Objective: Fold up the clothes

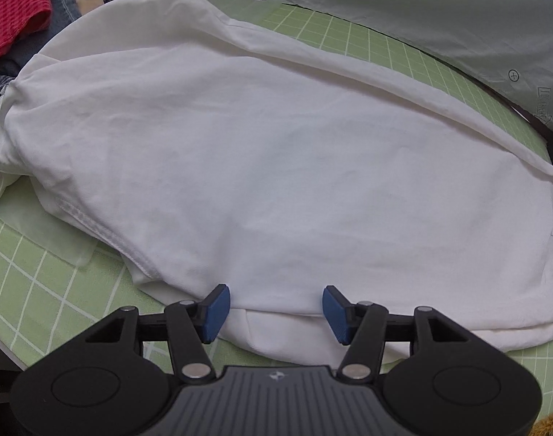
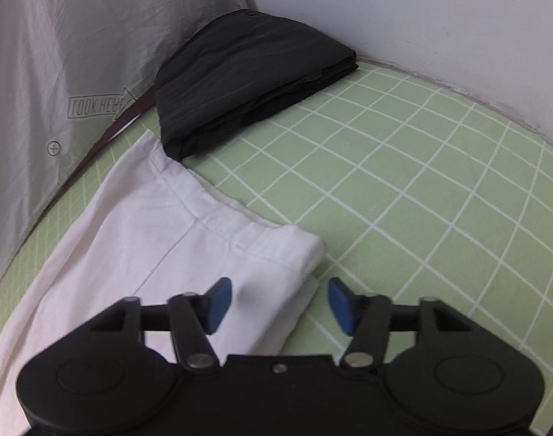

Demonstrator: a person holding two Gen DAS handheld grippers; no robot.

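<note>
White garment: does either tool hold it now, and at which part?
Nothing is held. Both the left tool and right tool are open above the white garment.

Green sheet (image 2: 421, 189) with a white grid, spread flat across the bed. Behind, a plain white wall (image 2: 439, 18), scuffed along the bottom edge. To one side, grey crinkled fabric (image 2: 40, 54) stamped "LOOK HERE".

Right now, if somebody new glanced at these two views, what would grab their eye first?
Probably the big white garment spread across the green checked sheet, filling the left wrist view. Next, the folded black garment at the far edge by the wall, and the red knit piece on the pile in the left view's top corner.
</note>
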